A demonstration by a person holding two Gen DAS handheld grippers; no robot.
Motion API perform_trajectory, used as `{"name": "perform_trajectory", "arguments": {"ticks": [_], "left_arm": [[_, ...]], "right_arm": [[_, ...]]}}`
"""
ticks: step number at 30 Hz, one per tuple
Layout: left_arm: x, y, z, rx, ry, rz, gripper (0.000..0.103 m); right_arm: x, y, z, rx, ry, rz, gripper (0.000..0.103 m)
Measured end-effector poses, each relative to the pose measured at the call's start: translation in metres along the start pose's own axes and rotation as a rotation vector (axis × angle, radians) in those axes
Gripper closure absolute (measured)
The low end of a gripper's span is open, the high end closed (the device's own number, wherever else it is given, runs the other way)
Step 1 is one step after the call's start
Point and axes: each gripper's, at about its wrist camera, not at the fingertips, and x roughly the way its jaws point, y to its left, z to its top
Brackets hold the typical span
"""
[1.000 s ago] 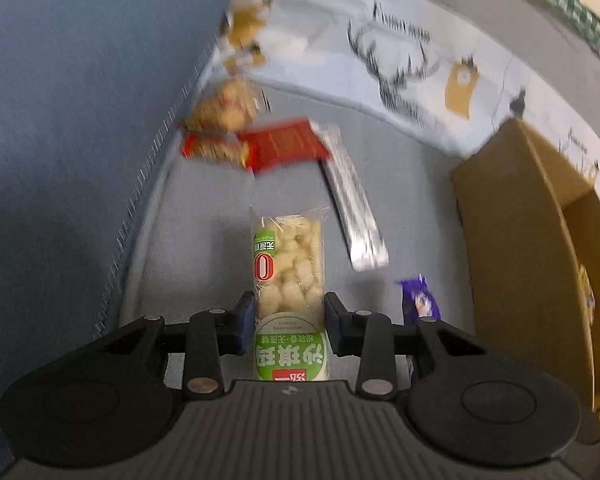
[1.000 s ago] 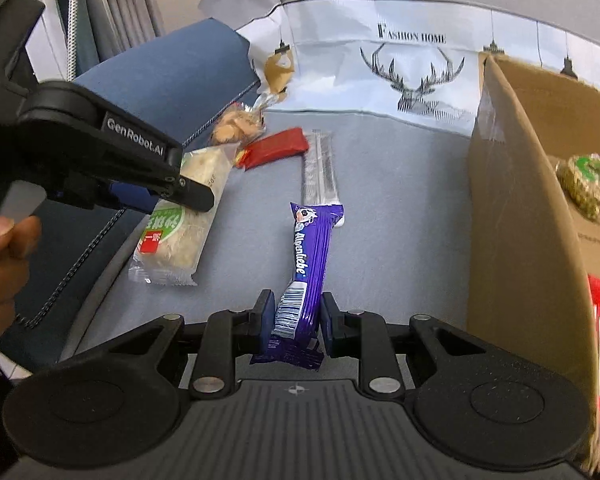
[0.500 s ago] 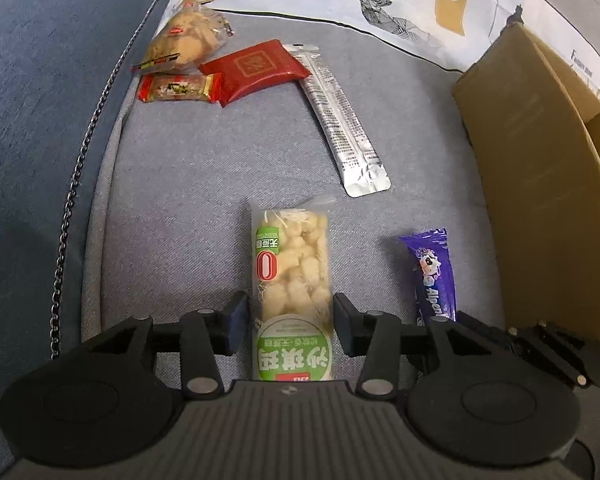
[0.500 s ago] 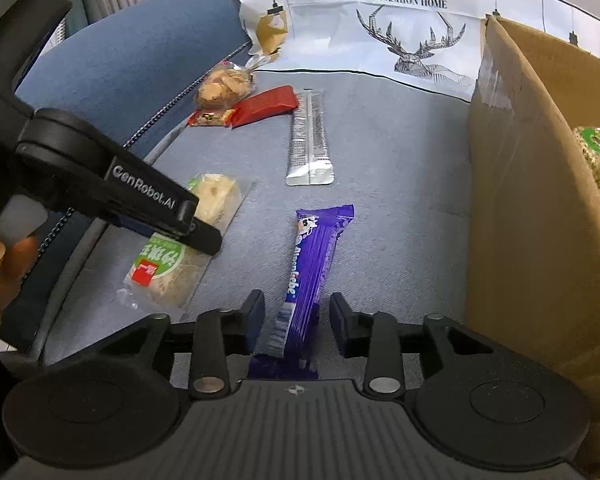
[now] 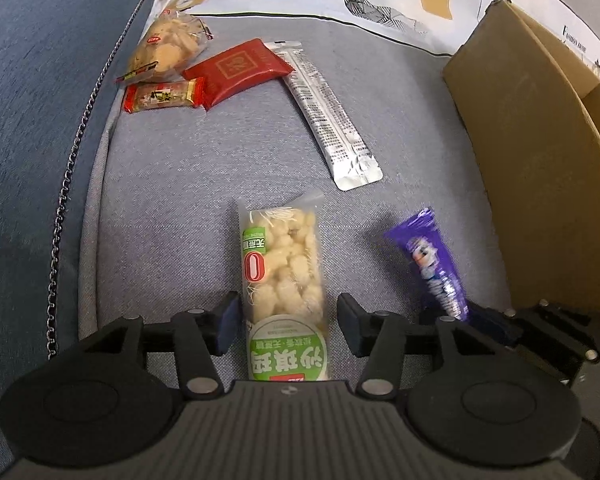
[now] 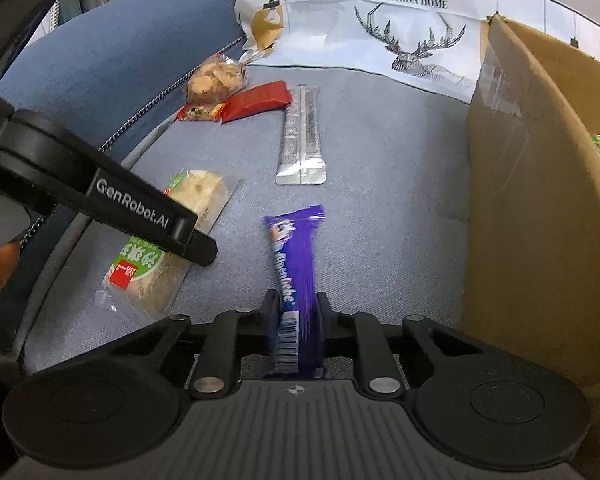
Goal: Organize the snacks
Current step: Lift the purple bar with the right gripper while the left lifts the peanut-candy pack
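A clear-wrapped puffed-rice bar with a green label (image 5: pixel 280 264) lies flat on the grey sofa seat (image 5: pixel 180 184). My left gripper (image 5: pixel 288 316) straddles its near end, and its jaws are opening, with a gap between each pad and the wrapper. To the right, a purple chocolate bar (image 6: pixel 296 256) points away from my right gripper (image 6: pixel 298 320), which is shut on its barcode end. In the left wrist view the purple bar (image 5: pixel 432 264) looks raised at its far end. A cardboard box (image 6: pixel 520 200) stands open on the right.
At the back left of the seat lie a silver sachet (image 5: pixel 332 120), a red packet (image 5: pixel 236 68), a small red-edged packet (image 5: pixel 160 96) and a bag of cookies (image 5: pixel 168 48). A blue cushion (image 5: pixel 28 120) borders the left. A deer-print cloth (image 6: pixel 380 32) covers the backrest.
My left gripper came down toward the seat and its jaws spread off the puffed-rice bar. My right jaws widened around the purple bar, then closed on it.
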Motion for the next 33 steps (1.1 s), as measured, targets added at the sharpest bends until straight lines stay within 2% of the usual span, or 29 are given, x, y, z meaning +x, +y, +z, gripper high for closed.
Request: {"name": "perform_trajectory", "arguments": {"ticks": [1,2,9,16,33], "left_arm": [[-0.0007,0.0002,0.0002,0.001,-0.006,0.006,0.06],[-0.0014,0.0012,0.0005,-0.003,-0.011,0.005,0.062],[-0.0033,0.0034,0.0013,-0.023,-0.02,-0.003,0.062],[-0.0015,0.0018,0.001,-0.015,-0.01,0.0,0.061],[0.0013,-0.0049,-0.0007,0.028,-0.008,0.007,0.047]], "right_arm": [[-0.0023,-0.0013,0.0005,0.006,-0.01,0.003,0.087],[-0.0042,-0.0021,0.0009,0.009,-0.017,0.011,0.087],[-0.0027,-0.0022,-0.0004,0.001,0.0,0.01,0.087],[0.0011,0.0012,-0.0015,-0.006,0.021,0.02,0.085],[0.0028,-0.0006,-0.0005,-0.002,0.025,0.018,0.084]]}}
